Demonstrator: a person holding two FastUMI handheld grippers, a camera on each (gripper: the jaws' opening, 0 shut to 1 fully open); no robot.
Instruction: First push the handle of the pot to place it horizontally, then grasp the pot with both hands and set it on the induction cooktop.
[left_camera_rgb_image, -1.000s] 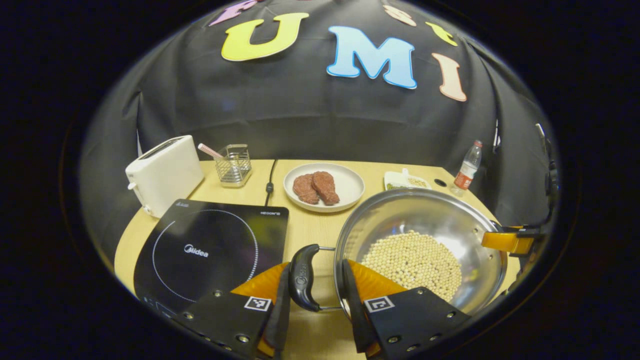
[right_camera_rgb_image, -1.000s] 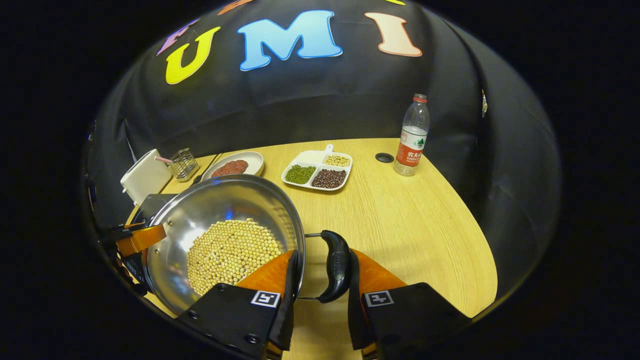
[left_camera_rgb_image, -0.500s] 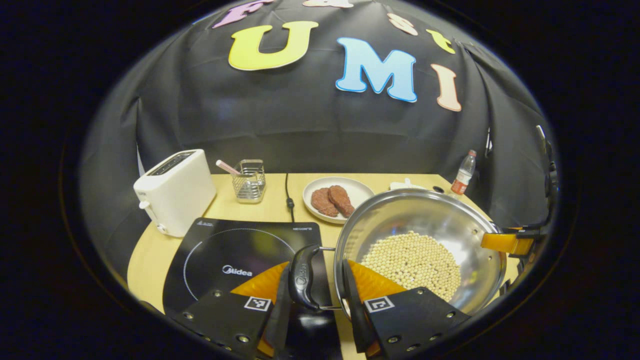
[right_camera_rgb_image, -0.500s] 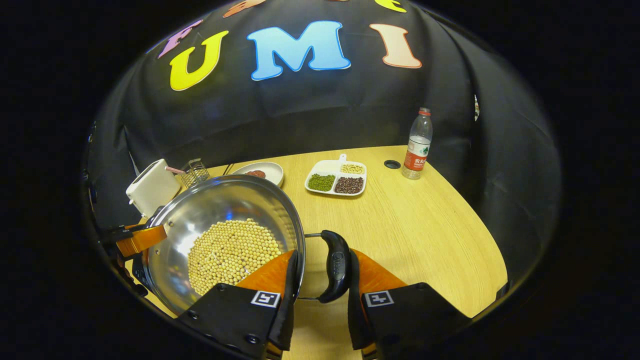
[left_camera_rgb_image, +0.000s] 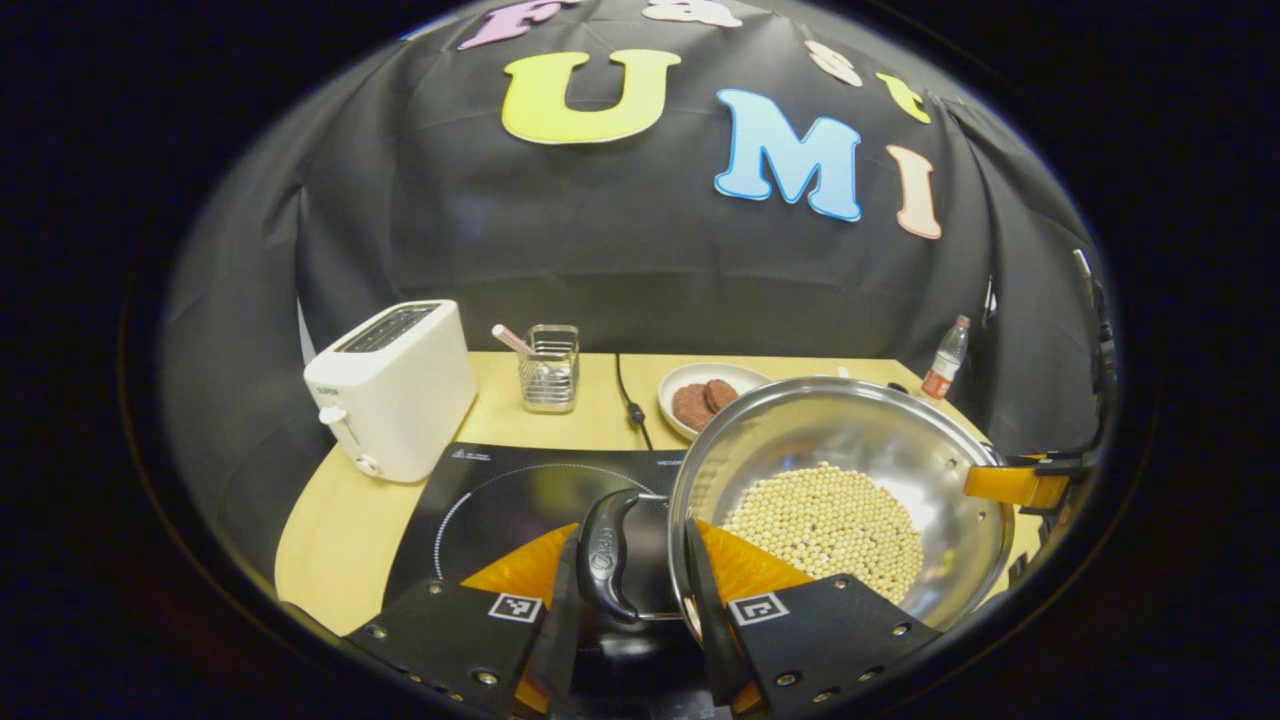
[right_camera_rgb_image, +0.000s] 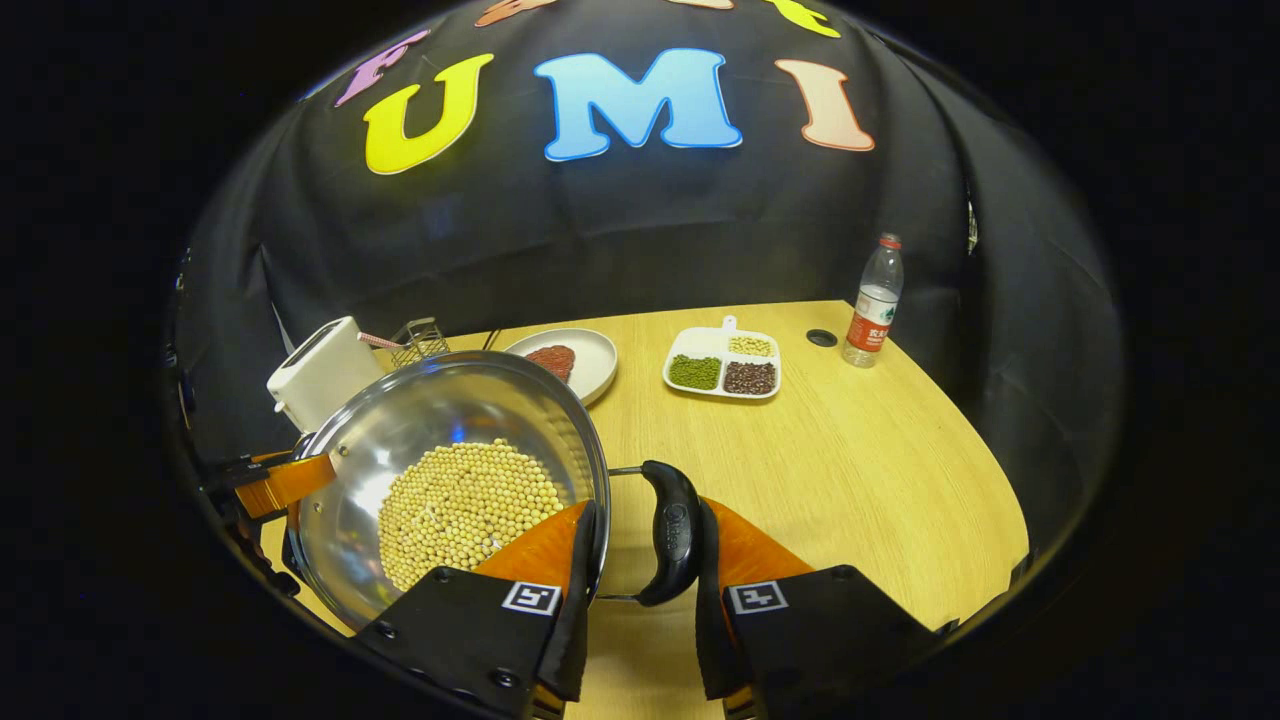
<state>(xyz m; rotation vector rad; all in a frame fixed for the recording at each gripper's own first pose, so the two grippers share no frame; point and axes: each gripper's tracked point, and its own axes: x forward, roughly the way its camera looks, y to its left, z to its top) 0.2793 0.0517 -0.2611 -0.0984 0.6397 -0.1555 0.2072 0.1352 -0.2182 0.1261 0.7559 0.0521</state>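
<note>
both sets of fingers are closed on the pot's side handles: left gripper (left_camera_rgb_image: 633, 600) on the left handle (left_camera_rgb_image: 605, 555), right gripper (right_camera_rgb_image: 635, 600) on the right handle (right_camera_rgb_image: 672, 533). pot (left_camera_rgb_image: 840, 495) of soybeans (left_camera_rgb_image: 825, 520) looks lifted, at 3 o'clock of the induction cooktop (left_camera_rgb_image: 520, 500), overlapping its edge. handle push and grasp done; centring and set-down on the cooktop remain.

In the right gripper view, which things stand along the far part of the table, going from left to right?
Toaster → wire basket → plate of meat → divided tray of beans → water bottle.
</note>
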